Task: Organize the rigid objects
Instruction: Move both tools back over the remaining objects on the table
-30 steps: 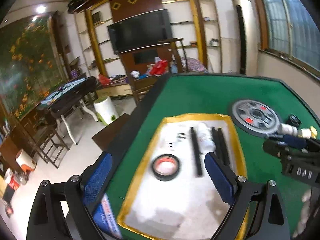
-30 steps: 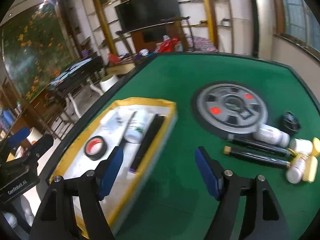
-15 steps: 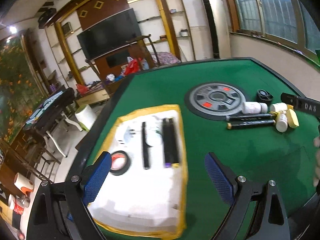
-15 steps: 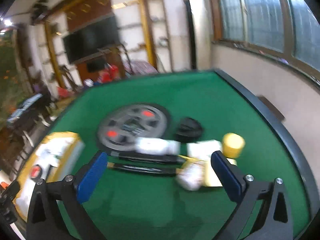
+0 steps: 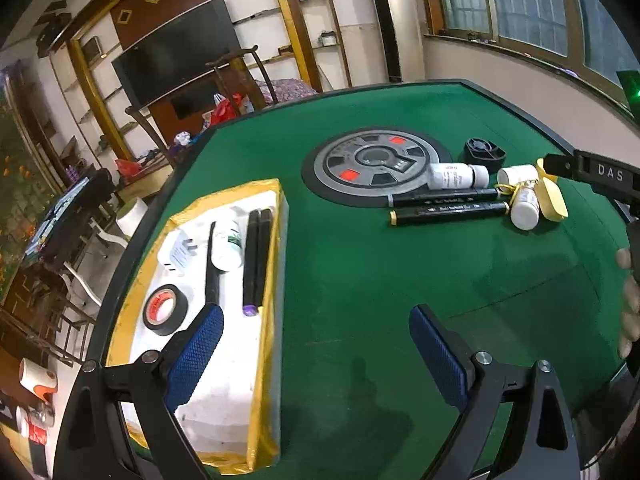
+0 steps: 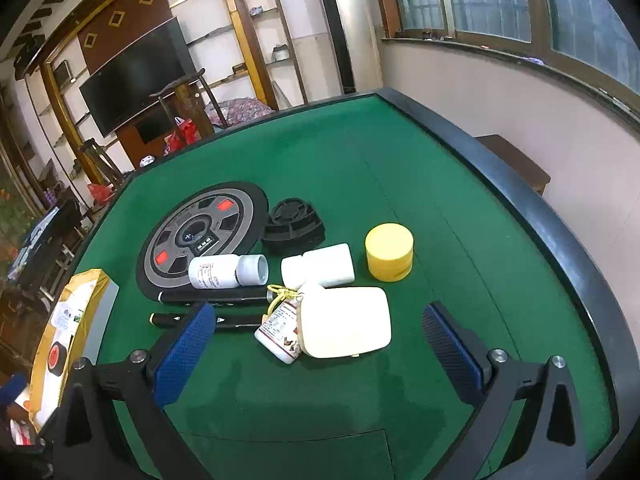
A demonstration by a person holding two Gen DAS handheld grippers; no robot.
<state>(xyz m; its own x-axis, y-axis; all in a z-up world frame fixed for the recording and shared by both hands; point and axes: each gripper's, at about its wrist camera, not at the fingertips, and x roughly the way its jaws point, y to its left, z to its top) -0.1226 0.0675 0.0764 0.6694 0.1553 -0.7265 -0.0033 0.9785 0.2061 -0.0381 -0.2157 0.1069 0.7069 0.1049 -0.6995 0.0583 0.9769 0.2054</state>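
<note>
Now we hold both tongs spread wide and empty above the green worktop [image 6: 400, 152]. Our right tongs [image 6: 316, 344] hover over the loose cluster: a cream case [image 6: 346, 322] touching a tipped pill bottle [image 6: 280, 328], two white bottles [image 6: 228, 270] lying on their sides, a yellow tub [image 6: 389, 251] and two black markers [image 5: 448, 210] beside the round grey disc [image 5: 372, 162]. Our left tongs [image 5: 316, 344] hang near the yellow-edged tray [image 5: 266, 340], which holds a tape roll [image 5: 165, 309], a white plug, a bottle and dark sticks.
</note>
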